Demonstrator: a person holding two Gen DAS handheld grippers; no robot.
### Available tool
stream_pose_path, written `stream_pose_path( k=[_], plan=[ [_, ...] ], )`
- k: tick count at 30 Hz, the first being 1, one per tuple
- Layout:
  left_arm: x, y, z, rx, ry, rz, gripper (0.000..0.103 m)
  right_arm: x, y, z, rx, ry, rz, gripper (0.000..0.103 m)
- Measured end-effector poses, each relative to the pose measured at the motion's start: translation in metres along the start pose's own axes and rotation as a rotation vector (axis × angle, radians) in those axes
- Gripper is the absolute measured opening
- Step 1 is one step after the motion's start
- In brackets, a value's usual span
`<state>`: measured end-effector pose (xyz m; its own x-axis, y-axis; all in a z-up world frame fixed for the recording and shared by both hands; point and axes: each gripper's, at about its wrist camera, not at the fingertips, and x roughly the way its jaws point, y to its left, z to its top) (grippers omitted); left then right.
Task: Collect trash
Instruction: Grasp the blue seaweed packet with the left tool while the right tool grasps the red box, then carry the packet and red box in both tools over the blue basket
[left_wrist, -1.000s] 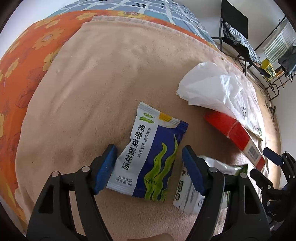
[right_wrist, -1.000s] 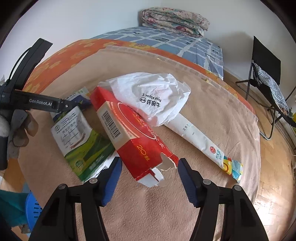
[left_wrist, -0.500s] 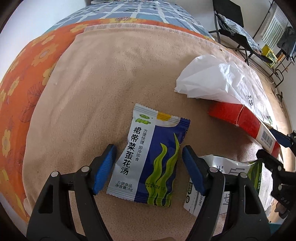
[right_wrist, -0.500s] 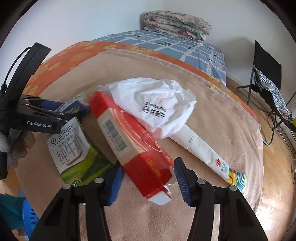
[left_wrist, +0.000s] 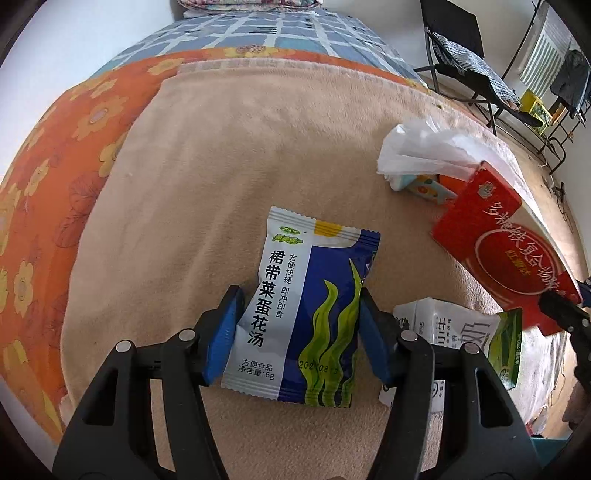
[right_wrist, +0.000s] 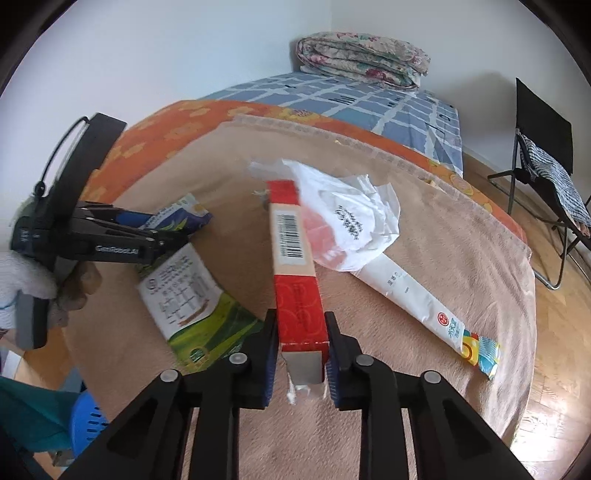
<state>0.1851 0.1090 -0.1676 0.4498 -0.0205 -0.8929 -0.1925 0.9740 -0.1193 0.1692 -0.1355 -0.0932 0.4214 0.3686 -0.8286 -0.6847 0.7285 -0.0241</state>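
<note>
Straddling the soup packet (left_wrist: 306, 314) on the bed blanket (left_wrist: 221, 155), the left gripper (left_wrist: 299, 336) stands spread, packet's long axis toward 12 o'clock, while the right gripper (right_wrist: 299, 354) is clamped on the red box (right_wrist: 295, 273).

A bed fills most of the room, spread with a tan blanket (right_wrist: 424, 229) over an orange flowered sheet (left_wrist: 74, 140) and, further up, a blue checked sheet (right_wrist: 351, 99). A folded floral quilt (right_wrist: 362, 59) sits at the head against plain white walls (right_wrist: 184, 48). Beside the bed the floor is wood parquet (right_wrist: 554, 369), lit bright by daylight. A black folding chair (right_wrist: 543, 147) stands there with a checked cloth draped on it. Past it is what may be a striped curtain (left_wrist: 539, 55).
</note>
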Motion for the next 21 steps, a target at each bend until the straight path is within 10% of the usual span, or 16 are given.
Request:
stream_pose_path(
  k=[21],
  plan=[
    [-0.082, 0.003, -0.021, -0.004, -0.116, -0.081, 0.062, -0.091, -0.012, -0.040, 0.064, -0.093, 0.021, 0.019]
  ],
)
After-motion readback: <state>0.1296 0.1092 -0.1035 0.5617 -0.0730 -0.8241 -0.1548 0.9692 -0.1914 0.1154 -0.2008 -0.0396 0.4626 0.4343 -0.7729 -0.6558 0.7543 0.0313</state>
